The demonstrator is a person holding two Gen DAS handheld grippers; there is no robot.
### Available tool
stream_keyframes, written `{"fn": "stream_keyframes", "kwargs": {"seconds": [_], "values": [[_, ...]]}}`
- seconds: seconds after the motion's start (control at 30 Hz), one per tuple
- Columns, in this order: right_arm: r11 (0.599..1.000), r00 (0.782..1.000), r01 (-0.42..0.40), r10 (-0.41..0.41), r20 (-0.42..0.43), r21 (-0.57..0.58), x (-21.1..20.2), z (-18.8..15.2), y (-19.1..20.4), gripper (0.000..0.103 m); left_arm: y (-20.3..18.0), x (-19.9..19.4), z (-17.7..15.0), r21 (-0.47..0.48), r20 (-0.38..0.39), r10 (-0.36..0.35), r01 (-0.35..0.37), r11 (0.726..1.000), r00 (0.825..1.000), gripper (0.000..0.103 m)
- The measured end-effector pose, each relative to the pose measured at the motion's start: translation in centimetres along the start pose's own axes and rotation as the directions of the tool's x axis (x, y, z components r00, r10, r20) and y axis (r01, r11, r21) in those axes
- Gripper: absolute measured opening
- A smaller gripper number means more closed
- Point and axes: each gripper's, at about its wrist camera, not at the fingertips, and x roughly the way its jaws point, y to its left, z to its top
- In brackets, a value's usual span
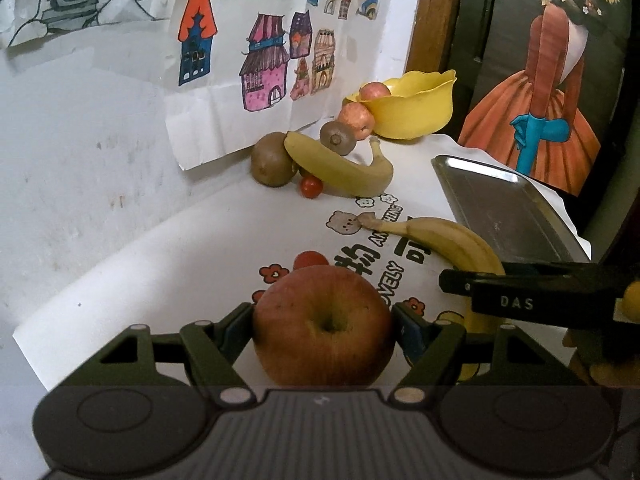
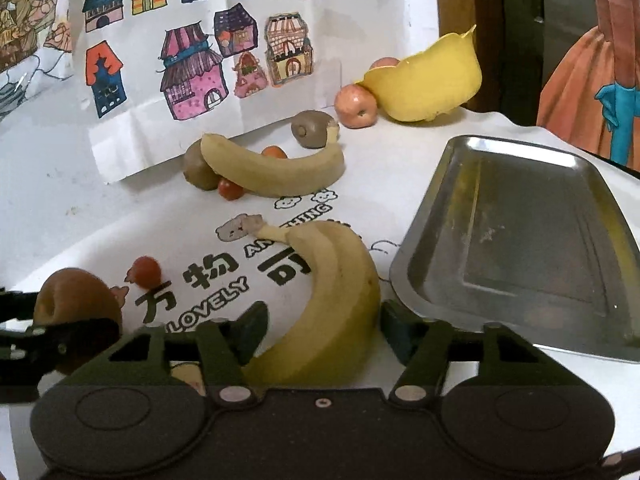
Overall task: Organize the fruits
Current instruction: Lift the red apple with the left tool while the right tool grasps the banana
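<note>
Left tool (image 1: pixel 322 320) clamps apple (image 1: pixel 323 326); right tool (image 2: pixel 320 326) open, straddling banana (image 2: pixel 340 292). Close squarely mid-banana, avoid bruising.

There are three apples: a big one (image 1: pixel 323 326) up close, one (image 2: pixel 355 105) beside the yellow bowl, and one (image 1: pixel 374 91) peeking out of that bowl. There are two bananas, a near banana (image 2: pixel 332 304) and a far banana (image 2: pixel 276 172). There are two brown kiwis, one (image 2: pixel 199 170) under the far banana's end and one (image 2: pixel 311 129) near its stem. I count three little red tomatoes (one (image 2: pixel 274 152) is half hidden): the others are here (image 2: pixel 230 189) and here (image 2: pixel 146 271). There is one yellow bowl (image 2: pixel 430 80) and one metal tray (image 2: pixel 520 236).
</note>
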Motion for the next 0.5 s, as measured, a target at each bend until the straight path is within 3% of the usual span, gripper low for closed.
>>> {"fn": "stream_keyframes", "kwargs": {"seconds": [0.17, 0.5], "values": [[1.000, 1.000, 0.017, -0.017, 0.011, -0.008, -0.4, -0.5, 0.2, 0.055, -0.4, 0.0, -0.7, 0.024, 0.026, 0.013, -0.014, 1.000, 1.000, 0.078], [1.000, 1.000, 0.003, -0.003, 0.011, -0.003, -0.7, -0.8, 0.1, 0.057, -0.4, 1.2, -0.8, 0.013, -0.002, 0.002, -0.002, 1.000, 1.000, 0.078]]}}
